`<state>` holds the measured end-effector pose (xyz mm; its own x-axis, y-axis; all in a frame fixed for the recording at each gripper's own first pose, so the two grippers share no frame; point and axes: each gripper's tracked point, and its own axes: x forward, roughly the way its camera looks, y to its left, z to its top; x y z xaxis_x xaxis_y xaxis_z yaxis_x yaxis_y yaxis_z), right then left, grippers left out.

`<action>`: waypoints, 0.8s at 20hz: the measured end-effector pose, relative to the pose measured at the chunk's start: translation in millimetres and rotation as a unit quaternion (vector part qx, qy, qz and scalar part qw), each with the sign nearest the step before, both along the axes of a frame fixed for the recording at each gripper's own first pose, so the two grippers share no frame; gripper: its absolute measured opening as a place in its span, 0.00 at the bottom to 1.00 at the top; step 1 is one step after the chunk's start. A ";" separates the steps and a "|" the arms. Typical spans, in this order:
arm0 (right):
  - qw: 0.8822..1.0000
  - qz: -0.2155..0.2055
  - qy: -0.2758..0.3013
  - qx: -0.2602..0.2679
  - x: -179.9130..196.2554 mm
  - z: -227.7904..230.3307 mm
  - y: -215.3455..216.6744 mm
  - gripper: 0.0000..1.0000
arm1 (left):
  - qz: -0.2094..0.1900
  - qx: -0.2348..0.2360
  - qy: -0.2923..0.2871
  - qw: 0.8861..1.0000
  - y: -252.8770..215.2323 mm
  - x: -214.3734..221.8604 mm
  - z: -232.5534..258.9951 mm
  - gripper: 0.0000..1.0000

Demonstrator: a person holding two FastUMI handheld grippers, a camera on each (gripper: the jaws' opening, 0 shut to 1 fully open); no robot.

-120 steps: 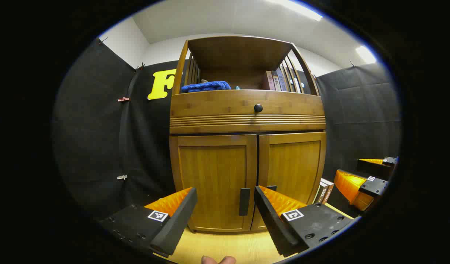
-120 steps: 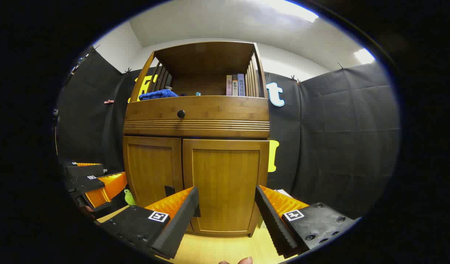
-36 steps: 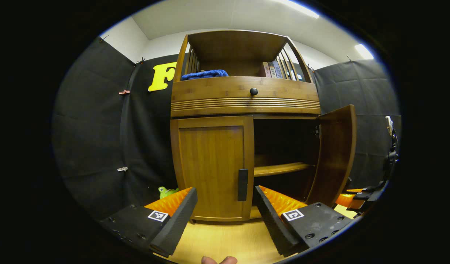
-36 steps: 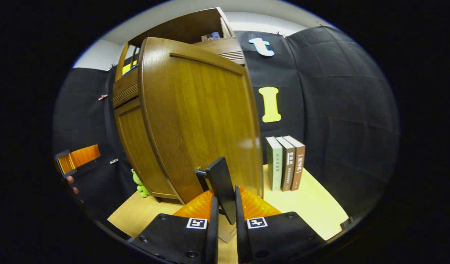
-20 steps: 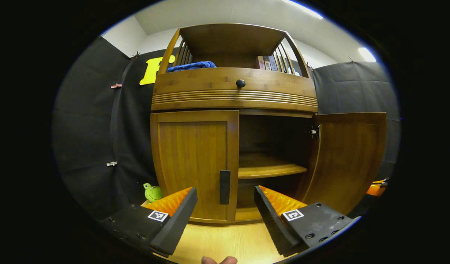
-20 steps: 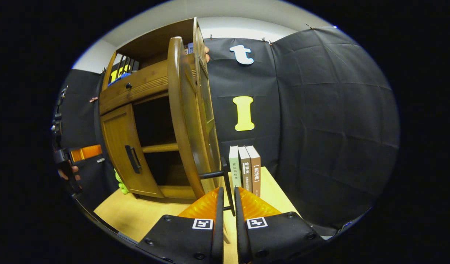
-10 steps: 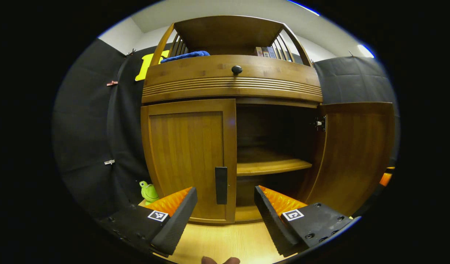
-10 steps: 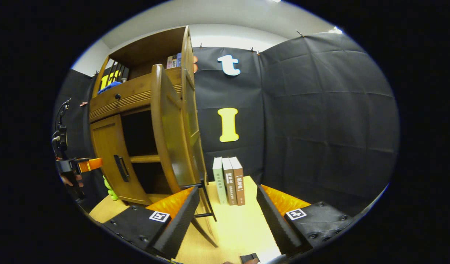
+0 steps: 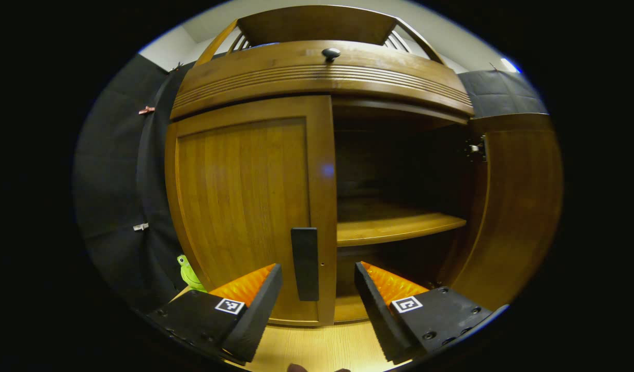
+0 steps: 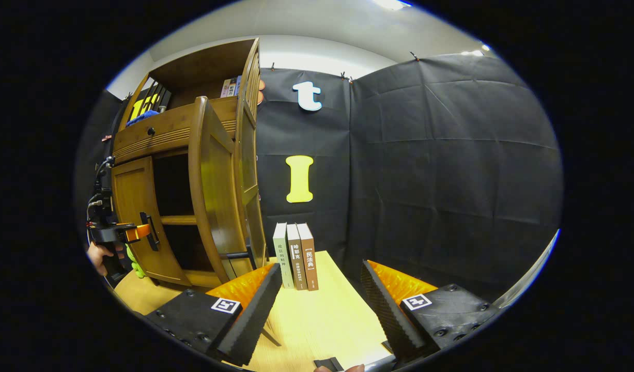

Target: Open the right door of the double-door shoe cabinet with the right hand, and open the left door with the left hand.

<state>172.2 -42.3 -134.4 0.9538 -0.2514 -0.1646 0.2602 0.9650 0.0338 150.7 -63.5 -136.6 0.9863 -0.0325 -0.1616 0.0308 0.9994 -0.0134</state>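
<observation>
Wood: the shoe cabinet [image 9: 317, 77] was all warm brown timber, sitting on a pale wooden table [image 10: 327, 315].
Right door: the right door [image 9: 513, 206] was swung wide open, showing a dark inside with one shelf [image 9: 399, 227]. In the right gripper view it stood edge-on, its black handle sticking out just beyond the gripper's near finger.
Left door: the left door [image 9: 244, 201] was flush shut, with its black handle [image 9: 305, 263] upright near the inner edge.
Left gripper: the left gripper [image 9: 314, 305] had its fingers spread wide, gripping nothing, and the handle sat in the gap between them without either pad touching it. From the right gripper view you could see it at the cabinet's front, held by a hand [image 10: 101, 257].
Right gripper: the right gripper [image 10: 319, 310] was also spread wide and empty, clear of the door, pointing over the table.
Other stuff: three books [image 10: 296, 256] stood upright on the table beside the cabinet, a green toy [image 9: 189, 273] peeked out at the cabinet's left foot, and a blue cloth [image 10: 141, 118] lay on the top shelf.
</observation>
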 end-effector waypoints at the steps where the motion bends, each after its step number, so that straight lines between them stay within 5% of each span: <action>1: 1.000 0.000 0.003 -0.002 -0.1 -1.5 -1.5 0.98 | 0.005 0.001 0.002 1.000 4.4 8.4 -1.7 0.84; 10: 1.000 -0.017 0.014 -0.002 -3.3 -2.1 -12.2 0.98 | -0.002 0.004 0.014 1.000 12.8 52.3 -25.7 0.68; 16: 1.000 -0.023 0.017 0.001 -6.3 -1.7 -12.8 0.98 | -0.006 0.002 0.028 1.000 4.0 50.8 -28.8 0.35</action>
